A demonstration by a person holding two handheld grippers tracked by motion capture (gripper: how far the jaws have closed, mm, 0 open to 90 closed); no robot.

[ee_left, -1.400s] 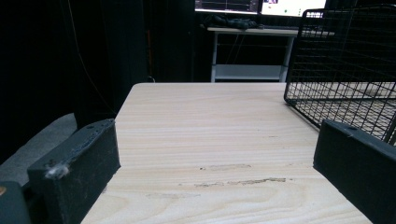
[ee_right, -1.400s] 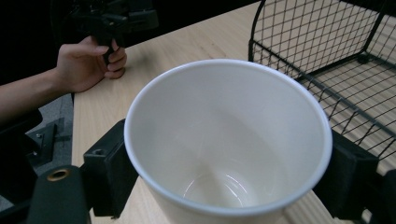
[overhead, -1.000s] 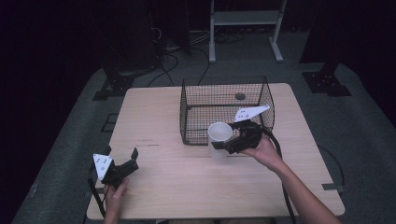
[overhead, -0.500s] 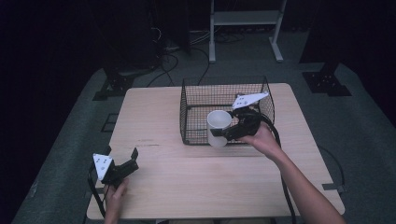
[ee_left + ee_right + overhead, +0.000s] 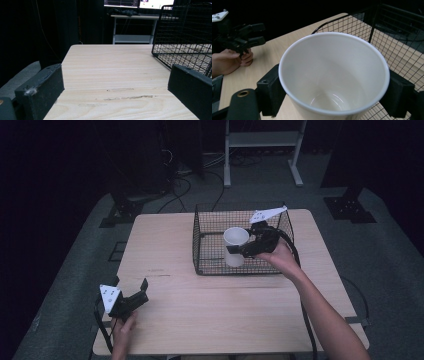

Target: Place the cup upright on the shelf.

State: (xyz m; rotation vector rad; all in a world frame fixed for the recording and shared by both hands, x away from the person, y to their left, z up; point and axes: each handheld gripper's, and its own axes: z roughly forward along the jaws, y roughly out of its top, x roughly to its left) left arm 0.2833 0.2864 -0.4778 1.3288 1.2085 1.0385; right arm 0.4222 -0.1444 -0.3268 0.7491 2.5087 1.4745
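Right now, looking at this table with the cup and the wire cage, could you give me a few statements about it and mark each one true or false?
1. The right claw is clamped on a white cup. True.
2. The cup is full of liquid. False: the right gripper view shows a bare white inside.
3. The left claw holds a second cup. False: its jaws stand apart with nothing between them, low over the wooden table.
4. The cup is held over the black wire basket. True.
5. The cup lies on its side on the table. False: it is held roughly upright, mouth up, by the right claw.
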